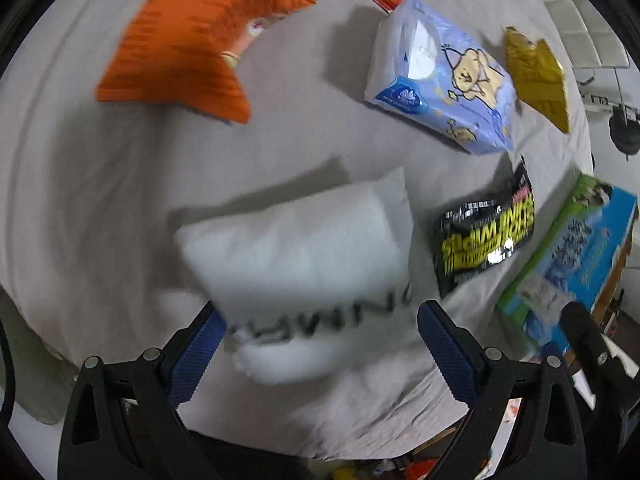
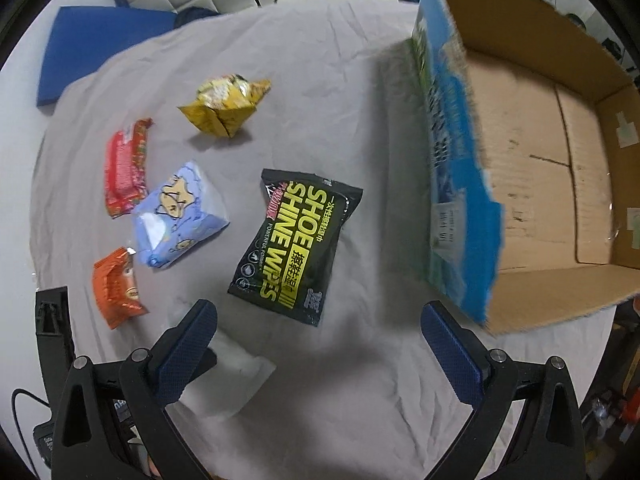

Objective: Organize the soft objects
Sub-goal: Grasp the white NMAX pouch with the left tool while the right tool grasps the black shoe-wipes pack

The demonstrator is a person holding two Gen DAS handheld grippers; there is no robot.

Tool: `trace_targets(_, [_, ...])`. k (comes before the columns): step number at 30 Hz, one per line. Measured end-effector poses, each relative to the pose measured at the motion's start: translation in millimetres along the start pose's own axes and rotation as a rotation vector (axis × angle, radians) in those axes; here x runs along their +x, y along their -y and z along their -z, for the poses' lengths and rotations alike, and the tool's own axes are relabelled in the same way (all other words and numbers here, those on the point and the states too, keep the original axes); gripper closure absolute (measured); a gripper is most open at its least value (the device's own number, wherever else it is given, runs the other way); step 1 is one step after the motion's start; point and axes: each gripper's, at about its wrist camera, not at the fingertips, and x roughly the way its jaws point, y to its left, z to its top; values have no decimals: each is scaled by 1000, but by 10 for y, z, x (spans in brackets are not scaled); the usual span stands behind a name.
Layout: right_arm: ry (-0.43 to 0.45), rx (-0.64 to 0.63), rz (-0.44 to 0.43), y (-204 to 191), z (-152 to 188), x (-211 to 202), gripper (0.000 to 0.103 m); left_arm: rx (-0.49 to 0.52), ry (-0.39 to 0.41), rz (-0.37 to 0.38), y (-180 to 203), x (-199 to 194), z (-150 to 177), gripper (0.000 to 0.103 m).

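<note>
Fingers of the left gripper (image 1: 318, 340) are spread wide and are seen straddling the near end of a white pillow (image 1: 296, 256), which lies on the cloth-covered counter (image 1: 100, 200) directly ahead, its long axis running across the gap from finger to finger; whether the pads touch it cannot be told through the blur. The right gripper (image 2: 316, 344) is likewise held wide with nothing between its fingers, and only a corner of the pillow is caught beside its left finger. The left hand is therefore judged the nearer. Further off lie the wipes pack (image 2: 296, 248), a tissue pack (image 1: 440, 80), an orange packet (image 1: 192, 48), a yellow bag (image 2: 224, 104) and a red packet (image 2: 126, 168). The open box (image 2: 552, 184) stands to the right.
</note>
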Motion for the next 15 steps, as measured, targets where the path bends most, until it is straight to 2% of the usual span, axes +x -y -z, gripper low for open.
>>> trace_targets(2, [-25,7,1,-19,-51,122,0,23,26,-43,65,36,-31,6])
trace_targets(4, [-45,16,-7,-38,-99,232,0,74,46,-81,114,33,-23,18])
trace_targets(6, [-69,32,-2,-76,-159,356,0,155,55,-106,147,-9,-2,23])
trace_targets(7, [-73,41,24,-100,-181,401,0,192,58,-122,159,-29,8,23])
trace_targets(9, [-53,31,14,-215,-250,450,4,306,87,-225,235,-76,40,23])
trace_targets(10, [-62,25,-9,-265,-280,487,9,352,114,-283,270,-107,53,23])
trace_targets(12, [-93,44,13,-344,-337,610,10,438,165,-384,325,-154,63,23])
trace_targets(13, [-97,50,20,-363,-357,656,11,462,171,-408,337,-160,58,23])
trace_targets(15, [-113,63,81,-390,-388,785,20,476,161,-402,336,-172,38,23])
